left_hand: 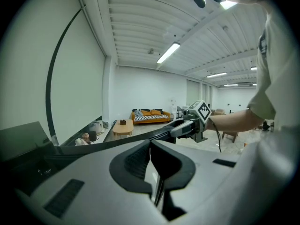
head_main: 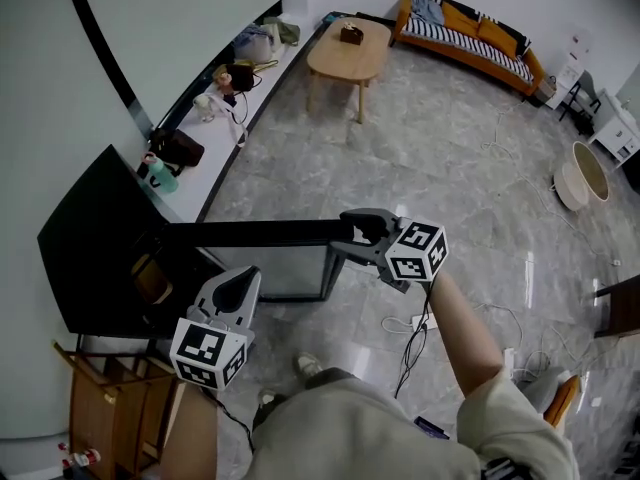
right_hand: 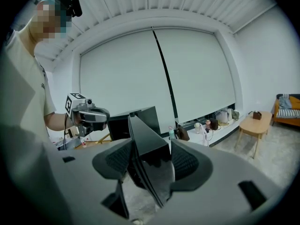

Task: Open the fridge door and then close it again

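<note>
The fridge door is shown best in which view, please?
Head view: the open fridge door shows full-width from above. The right gripper view shows only its edge between the jaws; the left gripper view only its top edge.

One fridge point(head_main: 100, 238), one sofa point(head_main: 465, 28)

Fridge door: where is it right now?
Head view, centre-left: the fridge door stands swung open from the black fridge at left. Its free edge is between the jaws of the right gripper, and the left gripper is below it.

Sparse lounge-like room, striped sofa point(head_main: 468, 34), wooden coffee table point(head_main: 343, 61), tiled floor point(head_main: 450, 153)
</note>
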The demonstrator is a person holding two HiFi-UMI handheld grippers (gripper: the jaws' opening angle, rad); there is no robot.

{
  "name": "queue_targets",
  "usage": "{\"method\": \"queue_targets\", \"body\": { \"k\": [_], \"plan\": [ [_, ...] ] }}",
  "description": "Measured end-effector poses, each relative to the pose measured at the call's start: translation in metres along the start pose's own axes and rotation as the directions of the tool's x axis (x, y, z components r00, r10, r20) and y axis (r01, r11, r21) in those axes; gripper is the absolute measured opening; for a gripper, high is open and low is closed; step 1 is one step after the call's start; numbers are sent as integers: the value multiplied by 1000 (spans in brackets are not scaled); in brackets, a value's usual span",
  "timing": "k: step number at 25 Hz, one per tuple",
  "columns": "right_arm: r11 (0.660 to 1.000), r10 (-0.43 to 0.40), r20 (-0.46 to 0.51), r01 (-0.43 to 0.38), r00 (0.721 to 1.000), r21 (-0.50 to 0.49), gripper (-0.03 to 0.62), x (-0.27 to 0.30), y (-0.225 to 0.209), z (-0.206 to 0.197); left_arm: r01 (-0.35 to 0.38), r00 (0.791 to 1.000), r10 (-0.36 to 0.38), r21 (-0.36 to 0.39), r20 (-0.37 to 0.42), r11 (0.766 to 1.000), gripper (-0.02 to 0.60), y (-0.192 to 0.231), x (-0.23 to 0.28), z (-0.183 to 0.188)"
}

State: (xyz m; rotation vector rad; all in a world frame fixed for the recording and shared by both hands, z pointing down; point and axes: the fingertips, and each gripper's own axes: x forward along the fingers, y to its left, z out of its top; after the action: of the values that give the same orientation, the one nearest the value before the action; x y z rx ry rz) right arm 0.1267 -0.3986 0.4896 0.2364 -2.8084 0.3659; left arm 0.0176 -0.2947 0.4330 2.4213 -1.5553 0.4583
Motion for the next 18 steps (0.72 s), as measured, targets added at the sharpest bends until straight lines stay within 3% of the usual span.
{"method": "queue_targets", "body": {
  "k": [18],
  "plan": [
    [992,-110,-24,111,994,53,244,-11,61,-22,-47,998,48,-27,27,999,8,1,-61,-20]
  ]
}}
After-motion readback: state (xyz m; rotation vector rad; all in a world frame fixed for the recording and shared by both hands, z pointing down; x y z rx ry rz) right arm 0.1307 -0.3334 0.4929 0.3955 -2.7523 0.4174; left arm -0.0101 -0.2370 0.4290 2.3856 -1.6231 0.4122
